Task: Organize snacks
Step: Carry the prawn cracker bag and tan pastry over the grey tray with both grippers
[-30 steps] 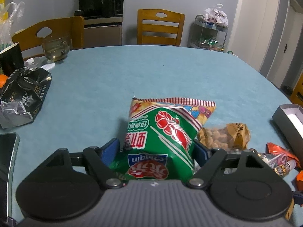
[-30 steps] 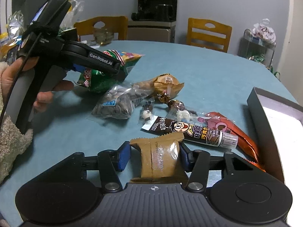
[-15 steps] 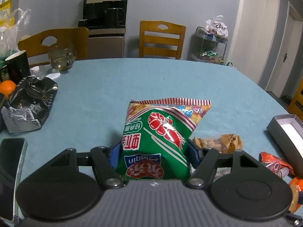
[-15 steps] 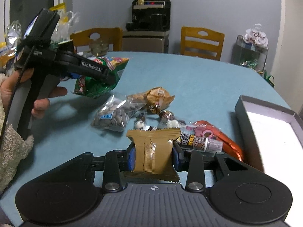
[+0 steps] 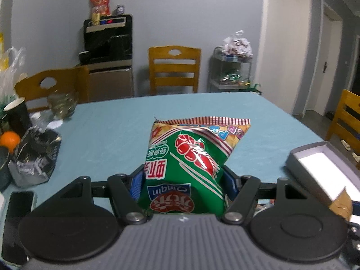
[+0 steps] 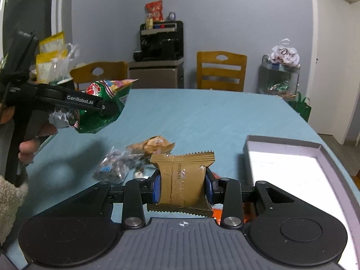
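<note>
My left gripper is shut on a green shrimp-chip bag and holds it above the blue table; the bag also shows at the left of the right wrist view. My right gripper is shut on a brown wrapped snack, lifted above the table. A grey open box with a white inside lies to the right; it also shows in the left wrist view. A tan peanut pack and a clear pack of dark snacks lie on the table below.
A crumpled black bag, an orange, a dark cup, a glass jar and a phone sit at the table's left. Wooden chairs stand behind it. An orange packet lies under my right gripper.
Both grippers have risen from the table with their snacks. The left gripper lifted the green bag higher and toward the box. The right gripper closed tighter on the brown snack.
</note>
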A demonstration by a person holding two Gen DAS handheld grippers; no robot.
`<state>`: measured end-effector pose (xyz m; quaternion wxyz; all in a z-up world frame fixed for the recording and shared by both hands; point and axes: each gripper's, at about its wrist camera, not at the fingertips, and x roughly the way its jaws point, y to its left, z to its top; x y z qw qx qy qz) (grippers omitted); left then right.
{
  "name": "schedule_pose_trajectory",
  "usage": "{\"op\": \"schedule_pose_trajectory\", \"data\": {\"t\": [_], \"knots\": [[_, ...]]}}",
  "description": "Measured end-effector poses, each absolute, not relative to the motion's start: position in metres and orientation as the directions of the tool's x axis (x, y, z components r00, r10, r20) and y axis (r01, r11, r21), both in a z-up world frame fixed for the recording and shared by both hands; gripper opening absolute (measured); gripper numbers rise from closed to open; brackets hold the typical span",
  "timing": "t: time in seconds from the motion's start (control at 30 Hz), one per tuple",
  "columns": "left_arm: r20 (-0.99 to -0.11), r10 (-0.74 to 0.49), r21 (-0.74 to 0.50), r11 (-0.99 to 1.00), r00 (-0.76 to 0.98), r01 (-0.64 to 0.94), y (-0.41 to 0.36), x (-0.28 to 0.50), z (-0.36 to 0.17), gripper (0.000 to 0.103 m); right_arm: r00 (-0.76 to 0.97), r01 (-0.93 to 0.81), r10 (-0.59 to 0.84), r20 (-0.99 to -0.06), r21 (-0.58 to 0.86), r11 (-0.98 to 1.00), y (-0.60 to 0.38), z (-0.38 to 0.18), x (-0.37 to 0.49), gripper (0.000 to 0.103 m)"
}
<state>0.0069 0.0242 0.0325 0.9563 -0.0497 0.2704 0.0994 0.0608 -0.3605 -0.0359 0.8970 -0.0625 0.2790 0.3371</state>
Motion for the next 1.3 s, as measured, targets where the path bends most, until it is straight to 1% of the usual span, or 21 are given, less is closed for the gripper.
{"op": "schedule_pose_trajectory", "data": {"t": [0.17,0.47,0.63,1.0,1.13,1.3], "knots": [[-0.522,0.121,-0.017,0.988,0.844,-0.152,-0.021,0.016,0.048,0.067,0.661,-0.599,0.537,-0.523,0.063,0.798,-0.382,-0.028,0.069,0.038],[-0.525,0.046,0.025,0.999,0.85,-0.039,-0.106,0.039,0.068,0.067,0.757,-0.484,0.43,-0.491,0.019,0.875,-0.44,-0.013,0.093,0.038],[-0.533,-0.001,0.033,0.999,0.846,0.023,-0.154,0.057,0.074,0.067,0.779,-0.442,0.395,-0.487,0.02,0.897,-0.47,-0.016,0.105,0.038],[-0.586,-0.103,0.049,0.986,0.803,0.161,-0.265,0.102,0.058,0.067,0.758,-0.38,0.35,-0.55,0.063,0.923,-0.512,-0.045,0.129,0.038],[-0.617,-0.105,0.063,0.981,0.78,0.183,-0.297,0.128,0.041,0.067,0.728,-0.375,0.348,-0.59,0.081,0.923,-0.516,-0.06,0.14,0.038],[-0.661,-0.102,0.06,0.98,0.744,0.188,-0.317,0.173,0.021,0.067,0.704,-0.374,0.336,-0.626,0.075,0.924,-0.516,-0.072,0.146,0.038]]}}
